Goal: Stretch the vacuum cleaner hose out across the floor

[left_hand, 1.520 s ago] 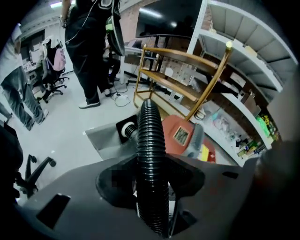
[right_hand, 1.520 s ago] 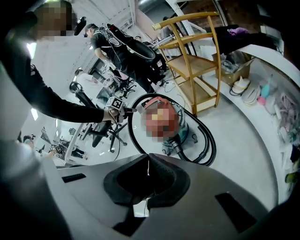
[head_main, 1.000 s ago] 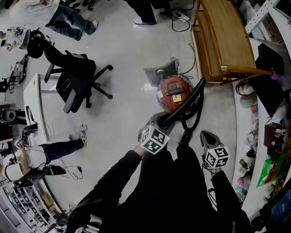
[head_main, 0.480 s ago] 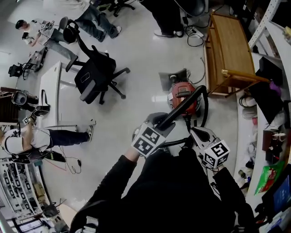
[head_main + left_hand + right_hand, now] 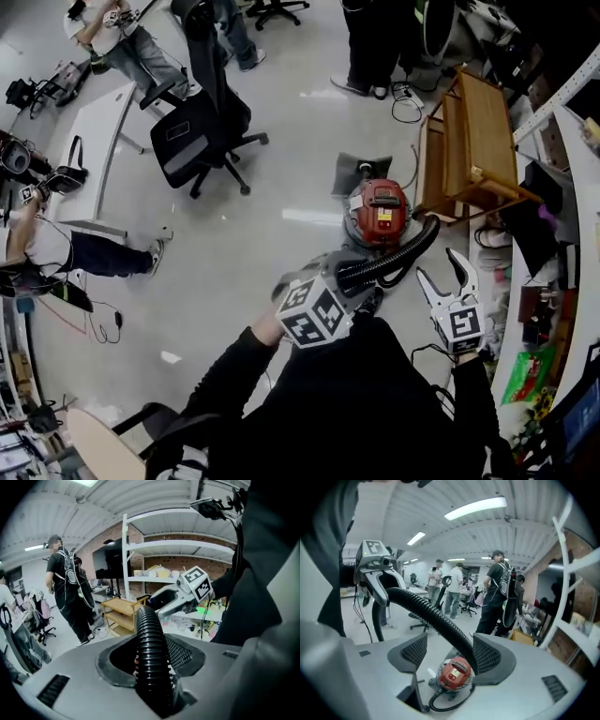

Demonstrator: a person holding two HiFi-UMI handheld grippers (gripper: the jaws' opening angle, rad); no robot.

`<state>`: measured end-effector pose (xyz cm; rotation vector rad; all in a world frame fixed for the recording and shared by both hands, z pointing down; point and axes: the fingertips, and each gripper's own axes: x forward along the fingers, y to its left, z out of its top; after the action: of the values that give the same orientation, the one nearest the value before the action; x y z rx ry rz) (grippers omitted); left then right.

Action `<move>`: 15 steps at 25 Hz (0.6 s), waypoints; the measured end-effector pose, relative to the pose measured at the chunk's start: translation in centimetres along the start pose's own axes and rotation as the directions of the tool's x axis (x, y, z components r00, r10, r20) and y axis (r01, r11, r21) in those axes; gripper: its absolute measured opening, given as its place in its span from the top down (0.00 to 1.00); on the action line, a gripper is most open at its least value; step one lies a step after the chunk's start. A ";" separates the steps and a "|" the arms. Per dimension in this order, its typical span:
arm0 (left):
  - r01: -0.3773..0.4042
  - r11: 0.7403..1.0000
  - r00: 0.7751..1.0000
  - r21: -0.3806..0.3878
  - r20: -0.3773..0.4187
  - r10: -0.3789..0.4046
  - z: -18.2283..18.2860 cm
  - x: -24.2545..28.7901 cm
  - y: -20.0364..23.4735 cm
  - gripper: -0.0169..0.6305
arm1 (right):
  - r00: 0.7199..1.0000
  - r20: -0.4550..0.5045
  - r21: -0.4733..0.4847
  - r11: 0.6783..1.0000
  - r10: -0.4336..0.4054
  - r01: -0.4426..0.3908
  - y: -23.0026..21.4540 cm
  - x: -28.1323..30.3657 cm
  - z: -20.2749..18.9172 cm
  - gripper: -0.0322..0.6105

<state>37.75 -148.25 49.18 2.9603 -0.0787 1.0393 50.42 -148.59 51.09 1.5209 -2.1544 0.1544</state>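
The near end of the hose [image 5: 398, 260] is disappearing under the left tool [image 5: 349, 278] and the person's dark clothes [image 5: 375, 394], so it cannot be followed. The left tool is pinching the hose in the air, and from there the hose is curving to the red vacuum cleaner [image 5: 377, 212] on the floor. The jaws of the right tool [image 5: 442, 269] have just been opening and are standing spread, with nothing between them, just beside the hose. A wooden shelf [image 5: 478, 131] is standing near the vacuum cleaner, and an office chair [image 5: 202, 131] further left.
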 end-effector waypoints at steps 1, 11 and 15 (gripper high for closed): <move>0.016 1.000 1.000 0.016 0.010 -0.016 -1.0 -0.6 -0.9 0.68 | 1.000 -0.023 -0.079 0.997 0.016 -0.018 1.4 -0.2 0.4 0.49; 0.060 0.993 0.995 0.099 0.068 -0.067 -3.3 -4.8 -3.4 0.68 | 0.998 -0.038 -0.545 0.838 -0.058 0.028 9.8 1.9 5.2 0.48; 0.074 0.992 0.993 0.106 0.082 -0.082 -1.1 -5.7 -5.7 0.68 | 0.998 -0.060 -0.494 0.869 -0.025 -0.008 9.7 1.0 4.4 0.48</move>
<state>32.89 -142.22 46.60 3.0716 0.0928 0.9341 39.90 -147.47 49.55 1.2041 -1.9351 -0.3287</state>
